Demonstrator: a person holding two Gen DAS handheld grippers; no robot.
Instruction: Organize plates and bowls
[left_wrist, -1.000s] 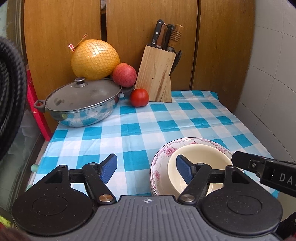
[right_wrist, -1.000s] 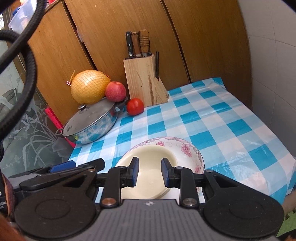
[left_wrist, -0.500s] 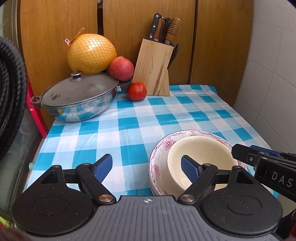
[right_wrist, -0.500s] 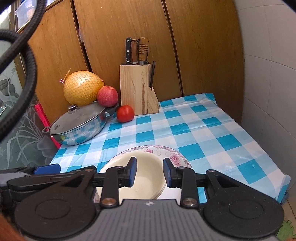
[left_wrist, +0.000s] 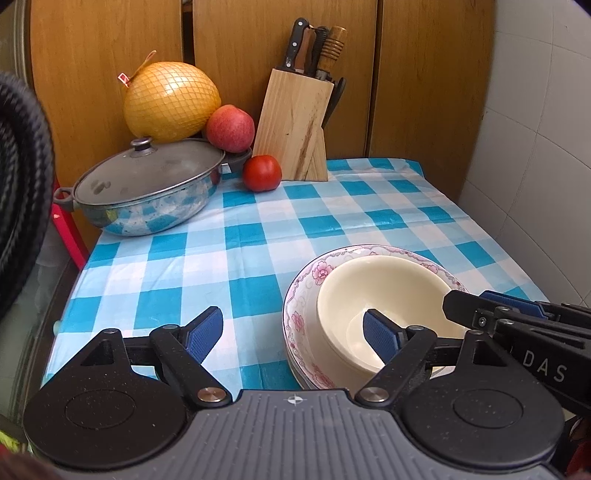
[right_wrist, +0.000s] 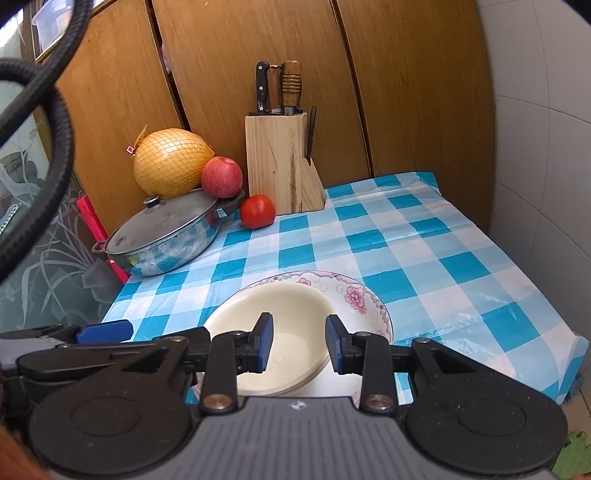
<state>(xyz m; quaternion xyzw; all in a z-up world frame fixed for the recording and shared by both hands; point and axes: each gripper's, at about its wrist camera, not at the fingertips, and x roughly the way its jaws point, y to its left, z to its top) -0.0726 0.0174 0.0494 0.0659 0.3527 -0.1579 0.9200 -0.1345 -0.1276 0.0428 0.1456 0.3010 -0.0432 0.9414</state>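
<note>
A cream bowl (left_wrist: 384, 291) sits inside a white plate with pink flowers (left_wrist: 306, 291) at the front right of the blue checked table. My left gripper (left_wrist: 293, 334) is open and empty, held above the front edge, its right finger over the bowl. My right gripper (right_wrist: 299, 347) is open and empty, held just above the cream bowl (right_wrist: 273, 317) and the flowered plate (right_wrist: 362, 299). The right gripper's finger also shows at the right of the left wrist view (left_wrist: 491, 314).
A lidded steel pan (left_wrist: 144, 192) stands at the back left with a netted pomelo (left_wrist: 171, 101) and an apple (left_wrist: 231, 127) behind it. A tomato (left_wrist: 262, 172) and a wooden knife block (left_wrist: 295, 122) stand at the back. A tiled wall (left_wrist: 546, 147) is to the right.
Both grippers have pulled back and up a little from the bowl. The right gripper's fingers have spread slightly. The bowl and plate have not moved.
</note>
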